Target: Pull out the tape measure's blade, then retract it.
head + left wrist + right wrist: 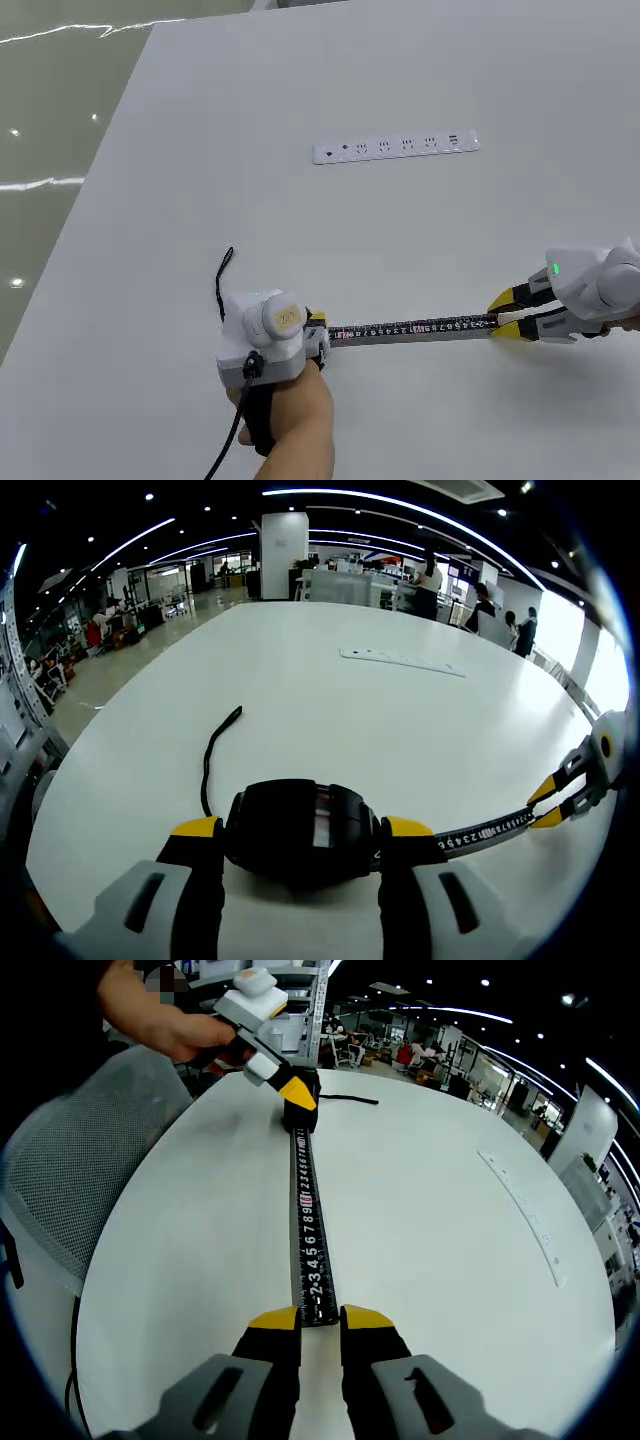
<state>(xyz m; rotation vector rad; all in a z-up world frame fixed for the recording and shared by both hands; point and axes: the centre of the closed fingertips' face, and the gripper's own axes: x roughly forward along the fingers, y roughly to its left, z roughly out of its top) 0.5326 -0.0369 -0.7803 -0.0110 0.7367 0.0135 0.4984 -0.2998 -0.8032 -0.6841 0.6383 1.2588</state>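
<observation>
Blade (305, 1220) lies drawn out flat along the white surface (400, 260), its case (300, 820) clamped in the left claw (316, 337) as an anchor while the right claw (320, 1318) pinches the blade's free end, so the pull runs straight between the two.

Glossy black plastic tape measure (300, 830), smooth matt table (400, 80)
</observation>
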